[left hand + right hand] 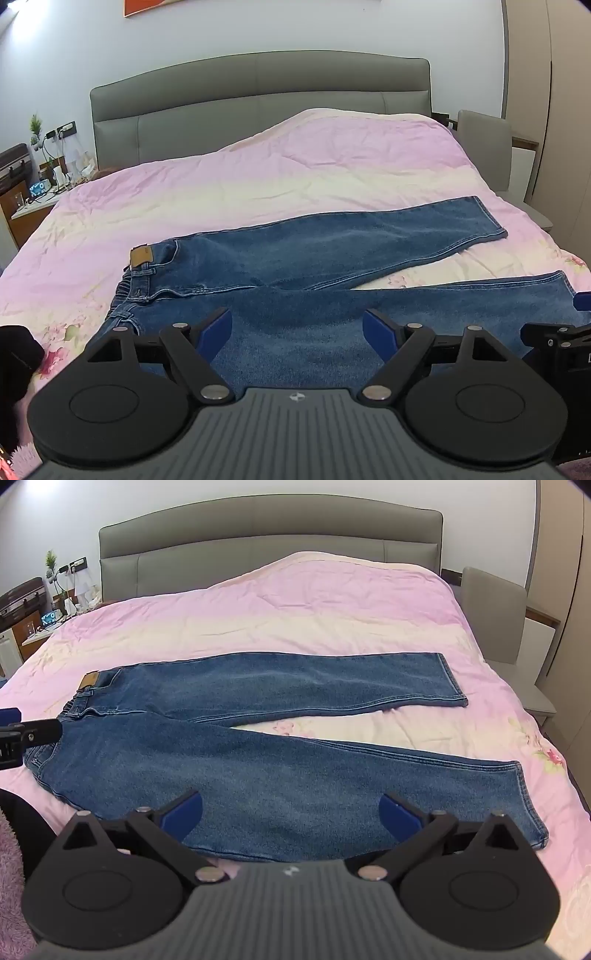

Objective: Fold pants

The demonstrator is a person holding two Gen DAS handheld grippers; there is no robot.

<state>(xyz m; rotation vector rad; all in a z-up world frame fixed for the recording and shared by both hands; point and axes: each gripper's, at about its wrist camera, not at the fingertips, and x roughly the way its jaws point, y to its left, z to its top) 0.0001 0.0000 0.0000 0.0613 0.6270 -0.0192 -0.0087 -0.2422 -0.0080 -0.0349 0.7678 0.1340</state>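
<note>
The bed [332, 602] serves as the work surface: its pink flowered cover gives a broad, flat, soft place where a garment can be spread out whole, and the grey headboard [266, 535] closes it off at 12 o'clock.

The pants [258, 768] lie across the near half of the bed, flat and back side up, with the waistband toward 9 o'clock and the leg ends toward 3 o'clock. The two legs are splayed in a narrow V, so a strip of cover shows between them. That open lay looks like the starting pose for a fold: no layer is doubled yet, and the near leg would seem to need carrying over onto the far one.

They are blue denim, mid-wash, fairly smooth, with paler wear along the thighs. A tan patch [141, 255] sits at the far corner of the waistband, belt loops run beside it, and stitched hems finish both legs.

The right gripper [291, 814] hangs over the near leg at about 6 o'clock of the pants, its blue fingers [183, 818] spread wide and holding nothing. The left gripper [297, 330] hovers nearer the seat and waistband, its fingers [217, 332] likewise released and empty. I judge both are poised along the near edge to take hold of it.
</note>
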